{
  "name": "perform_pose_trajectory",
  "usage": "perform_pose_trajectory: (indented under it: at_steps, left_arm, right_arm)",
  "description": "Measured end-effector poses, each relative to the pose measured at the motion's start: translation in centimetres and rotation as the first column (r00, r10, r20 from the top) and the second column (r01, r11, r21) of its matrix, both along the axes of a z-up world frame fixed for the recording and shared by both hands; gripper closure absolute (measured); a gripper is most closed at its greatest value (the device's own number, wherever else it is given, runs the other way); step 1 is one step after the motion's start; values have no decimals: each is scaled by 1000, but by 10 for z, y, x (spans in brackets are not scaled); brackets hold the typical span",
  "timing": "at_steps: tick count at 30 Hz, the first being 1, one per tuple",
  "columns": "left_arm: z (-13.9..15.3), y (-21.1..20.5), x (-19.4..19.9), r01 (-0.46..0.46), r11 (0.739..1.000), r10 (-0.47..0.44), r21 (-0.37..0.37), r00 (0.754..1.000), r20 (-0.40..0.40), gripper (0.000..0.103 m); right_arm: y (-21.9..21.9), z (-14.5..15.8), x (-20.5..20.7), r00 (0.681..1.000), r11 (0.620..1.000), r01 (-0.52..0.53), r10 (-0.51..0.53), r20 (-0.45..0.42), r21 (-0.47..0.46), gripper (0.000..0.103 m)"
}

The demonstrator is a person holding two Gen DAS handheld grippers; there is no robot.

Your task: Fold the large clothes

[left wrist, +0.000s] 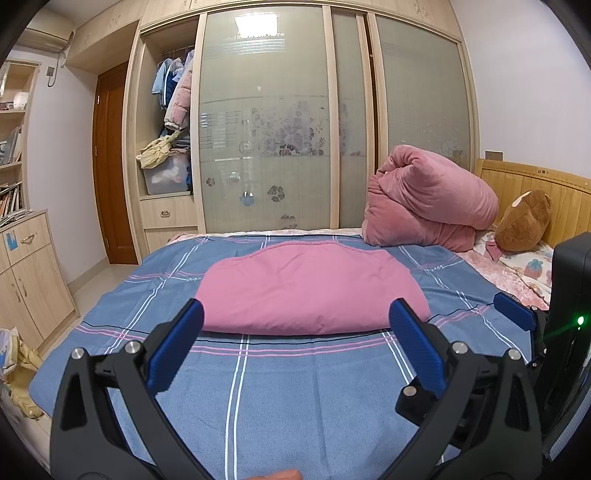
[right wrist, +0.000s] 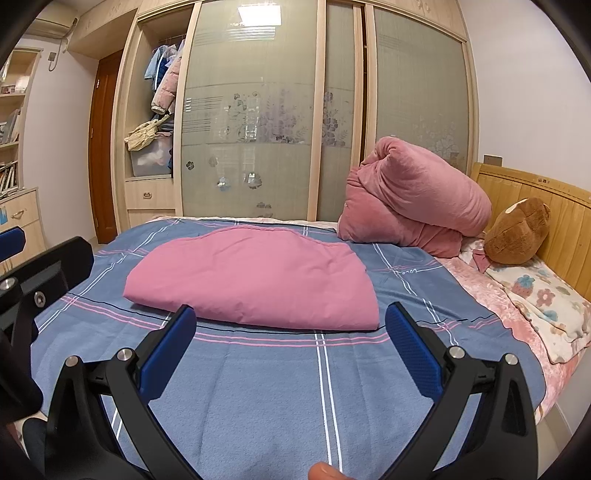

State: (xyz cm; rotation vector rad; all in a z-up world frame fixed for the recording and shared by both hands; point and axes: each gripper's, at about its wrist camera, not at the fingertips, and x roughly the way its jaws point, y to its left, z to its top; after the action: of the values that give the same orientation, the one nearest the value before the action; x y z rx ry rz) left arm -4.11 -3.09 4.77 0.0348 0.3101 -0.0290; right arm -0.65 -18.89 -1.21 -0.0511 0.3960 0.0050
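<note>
The pink garment lies folded on the bed, soft, light and floppy; best pinched at its near corners. Left tongs and right tongs gape wide, empty

Home bedroom: bed with blue plaid cover, wooden slatted headboard far right, frosted-glass sliding wardrobe behind with hanging clothes, wall air conditioner far left, brown plush bear.

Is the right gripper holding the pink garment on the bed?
No, the right gripper is open and empty, short of the folded pink garment.
</note>
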Motion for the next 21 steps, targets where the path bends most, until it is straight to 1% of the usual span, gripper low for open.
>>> perform_pose_trajectory:
  at_steps: [21]
  left_arm:
    - [-2,4,0,11,1000,-11,-5,1000,-3,2]
  right_arm:
    - [5,0,-1,1000,1000,-6,6,-7,4,1]
